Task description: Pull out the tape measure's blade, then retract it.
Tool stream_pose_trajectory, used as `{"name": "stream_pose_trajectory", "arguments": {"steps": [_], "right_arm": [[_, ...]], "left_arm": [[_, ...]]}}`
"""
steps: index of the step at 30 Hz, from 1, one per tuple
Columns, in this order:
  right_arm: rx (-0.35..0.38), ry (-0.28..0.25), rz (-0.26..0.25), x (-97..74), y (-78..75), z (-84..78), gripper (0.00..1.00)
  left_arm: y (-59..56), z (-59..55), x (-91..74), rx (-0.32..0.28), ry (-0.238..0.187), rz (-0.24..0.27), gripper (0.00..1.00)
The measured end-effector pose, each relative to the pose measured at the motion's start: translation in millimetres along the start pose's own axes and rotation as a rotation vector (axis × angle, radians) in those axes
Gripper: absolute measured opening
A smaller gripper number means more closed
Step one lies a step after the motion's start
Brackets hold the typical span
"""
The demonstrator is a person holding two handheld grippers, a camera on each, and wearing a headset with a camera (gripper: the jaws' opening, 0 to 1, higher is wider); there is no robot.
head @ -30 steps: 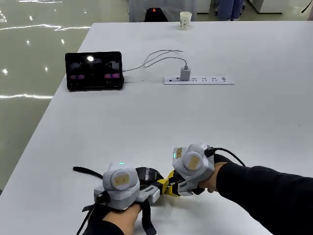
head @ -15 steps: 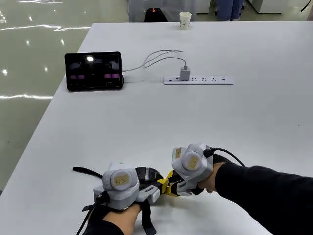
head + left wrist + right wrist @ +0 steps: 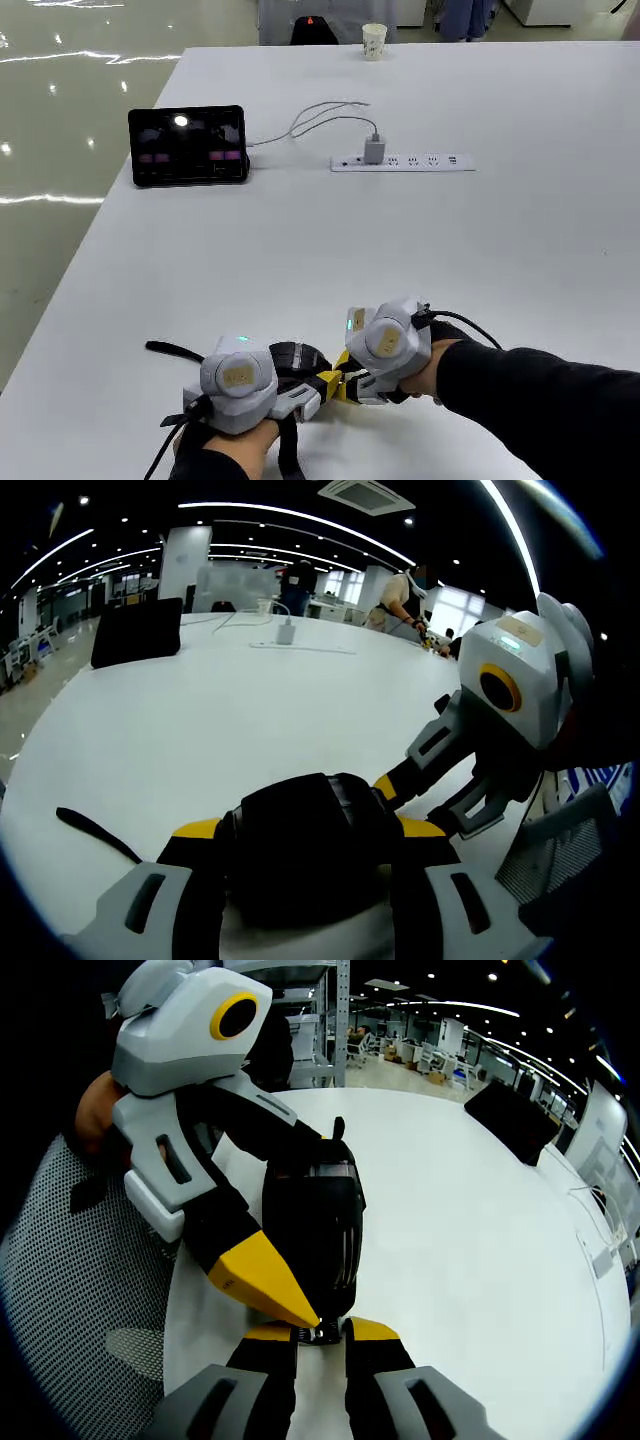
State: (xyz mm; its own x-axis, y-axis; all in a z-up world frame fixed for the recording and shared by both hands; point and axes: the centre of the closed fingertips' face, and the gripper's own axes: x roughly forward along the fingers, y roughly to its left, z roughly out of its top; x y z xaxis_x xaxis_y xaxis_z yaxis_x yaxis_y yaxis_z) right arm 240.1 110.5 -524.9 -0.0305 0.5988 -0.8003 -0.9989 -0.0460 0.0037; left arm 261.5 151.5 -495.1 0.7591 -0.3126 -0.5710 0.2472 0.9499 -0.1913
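A black tape measure [image 3: 298, 357] lies near the table's front edge. My left gripper [image 3: 318, 388] is shut around its body, and in the left gripper view the black case [image 3: 300, 830] sits between the yellow-tipped jaws of my left gripper [image 3: 310, 865]. My right gripper [image 3: 346, 382] faces it from the right, fingertips right at the case. In the right gripper view, my right gripper [image 3: 322, 1332] is pinched shut on the small metal hook at the case's [image 3: 318, 1215] mouth. No length of blade shows. A black strap [image 3: 168, 350] trails left from the case.
A dark tablet [image 3: 188, 145] stands at the far left, close to the table's left edge. A white power strip [image 3: 402, 161] with a plugged charger and cable lies mid-table. A paper cup [image 3: 374, 40] stands at the far edge.
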Motion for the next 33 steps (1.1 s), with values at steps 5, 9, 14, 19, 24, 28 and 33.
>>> {"name": "stream_pose_trajectory", "arguments": {"steps": [5,9,14,19,24,28,33], "right_arm": [[0.018,-0.005,-0.015,-0.3,-0.9,-0.8,0.16],[0.049,-0.009,-0.033,-1.5,-2.0,-1.5,0.19],[0.068,-0.011,-0.04,-6.9,-1.3,-3.2,0.24],[0.079,-0.001,-0.052,-12.0,0.7,-6.5,0.27],[0.096,-0.005,-0.065,-20.2,0.5,-11.2,0.28],[0.13,-0.028,-0.082,-27.7,-3.0,-11.8,0.29],[0.186,-0.064,-0.104,-38.5,-9.7,-13.7,0.41]], "left_arm": [[-0.5,-3.5,-0.3,0.008,0.022,-0.001,0.63],[-1.9,-4.7,-0.5,-0.008,0.029,-0.011,0.65],[-3.7,-6.0,-1.1,0.015,0.047,-0.028,0.67],[-8.1,-4.9,-1.1,-0.003,0.045,-0.059,0.74],[-1.8,7.0,0.2,0.012,-0.015,-0.025,0.99],[3.3,4.0,-1.1,-0.022,0.008,-0.021,0.99],[3.5,4.0,-3.9,-0.018,0.039,-0.033,0.99]]}}
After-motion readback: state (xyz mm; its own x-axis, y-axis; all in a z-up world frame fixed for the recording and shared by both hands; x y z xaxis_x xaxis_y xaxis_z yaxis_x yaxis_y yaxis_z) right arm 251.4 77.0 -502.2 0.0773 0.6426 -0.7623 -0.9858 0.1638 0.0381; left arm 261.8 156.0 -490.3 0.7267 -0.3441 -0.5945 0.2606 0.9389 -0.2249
